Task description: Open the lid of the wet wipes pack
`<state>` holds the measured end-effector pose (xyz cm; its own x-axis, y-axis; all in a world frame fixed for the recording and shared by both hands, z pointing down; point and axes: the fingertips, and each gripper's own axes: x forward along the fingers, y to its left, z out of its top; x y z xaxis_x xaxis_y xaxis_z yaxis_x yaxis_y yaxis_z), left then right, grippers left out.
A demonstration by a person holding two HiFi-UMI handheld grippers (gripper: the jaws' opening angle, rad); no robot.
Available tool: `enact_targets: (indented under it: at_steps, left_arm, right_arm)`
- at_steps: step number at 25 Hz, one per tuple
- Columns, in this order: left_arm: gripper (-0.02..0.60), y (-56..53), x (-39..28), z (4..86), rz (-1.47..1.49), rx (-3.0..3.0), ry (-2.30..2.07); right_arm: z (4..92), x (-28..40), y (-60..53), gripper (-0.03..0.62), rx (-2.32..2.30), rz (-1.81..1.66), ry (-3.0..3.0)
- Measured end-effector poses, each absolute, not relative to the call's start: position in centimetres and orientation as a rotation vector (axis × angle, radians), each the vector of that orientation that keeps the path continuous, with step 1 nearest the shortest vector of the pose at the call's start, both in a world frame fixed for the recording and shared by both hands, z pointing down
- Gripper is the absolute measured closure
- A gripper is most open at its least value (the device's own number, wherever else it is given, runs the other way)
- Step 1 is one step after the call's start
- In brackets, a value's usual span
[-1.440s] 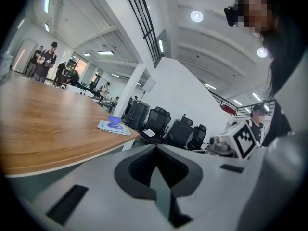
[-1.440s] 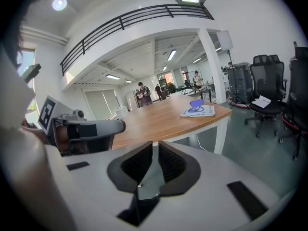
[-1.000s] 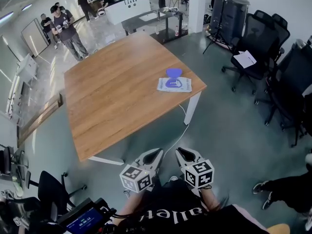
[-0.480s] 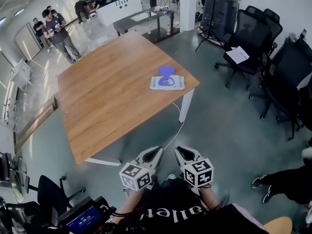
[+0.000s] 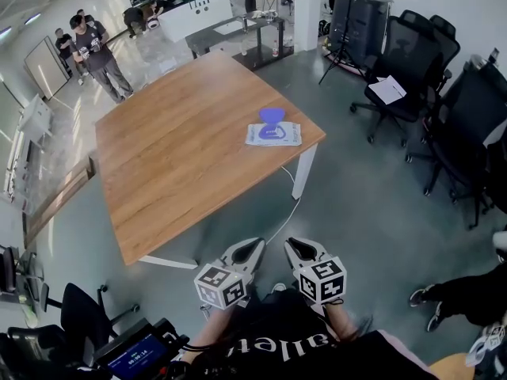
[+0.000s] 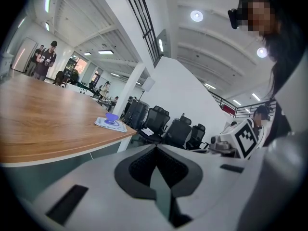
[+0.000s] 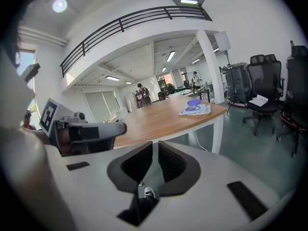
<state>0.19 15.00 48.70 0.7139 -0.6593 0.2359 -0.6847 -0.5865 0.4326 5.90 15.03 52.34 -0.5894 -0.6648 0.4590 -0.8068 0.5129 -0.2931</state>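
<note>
Wet wipes pack (image 5: 273, 137) is seen lying flat on the wooden table (image 5: 174, 157), right out by its far right corner, just inside the edge.

Starting at the left, the left gripper (image 5: 246, 253) is held low in the head view, short of the table and over the floor. Its jaws are pressed fully together with nothing caught between them. Just beside it, the right gripper (image 5: 303, 251) is carried at the same level. Its jaws too are closed down to a thin slit, and nothing is held.

Now the key relation. The pack is placed well apart from both tools, straight ahead across the table and lined up roughly with the gap between them. In the left gripper view it is found left of the jaw line, and in the right gripper view it is found right of it. Neither tool can be called clearly nearer, though the right one is judged better placed, since the pack sits at the table's right-hand edge.

The pack's long axis is laid side to side across the head view. Its blue lid (image 5: 273, 115) is shown sticking out beyond the far long side, pointing away from the person. It is therefore judged to be flipped up already and hinged on that far side.

Further right, office chairs (image 5: 396, 70) are parked clear of the table.
</note>
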Motion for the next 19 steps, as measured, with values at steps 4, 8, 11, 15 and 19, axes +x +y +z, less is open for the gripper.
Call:
enact_targets:
  at_steps: [4, 8, 11, 15, 19]
  left_arm:
    - [0.580, 15.03, 0.11, 48.72, 0.062, 2.419, -1.040]
    - [0.580, 14.81, -0.20, 48.95, 0.062, 2.419, -1.043]
    - [0.580, 14.87, -0.22, 49.07, 0.063, 2.415, -1.041]
    - [0.580, 14.96, -0.14, 49.07, 0.063, 2.411, -1.038]
    - [0.580, 15.30, 0.19, 49.15, 0.066, 2.407, -1.037]
  right_arm:
    - [52.48, 5.95, 15.11, 0.549, 1.227, 0.695, -2.469]
    - [52.76, 5.80, 14.90, 0.549, 1.226, 0.694, -2.464]
    - [52.81, 5.75, 14.95, 0.549, 1.224, 0.693, -2.464]
    - [52.94, 5.83, 15.08, 0.549, 1.220, 0.695, -2.458]
    - [53.06, 6.29, 15.44, 0.549, 1.222, 0.696, -2.454]
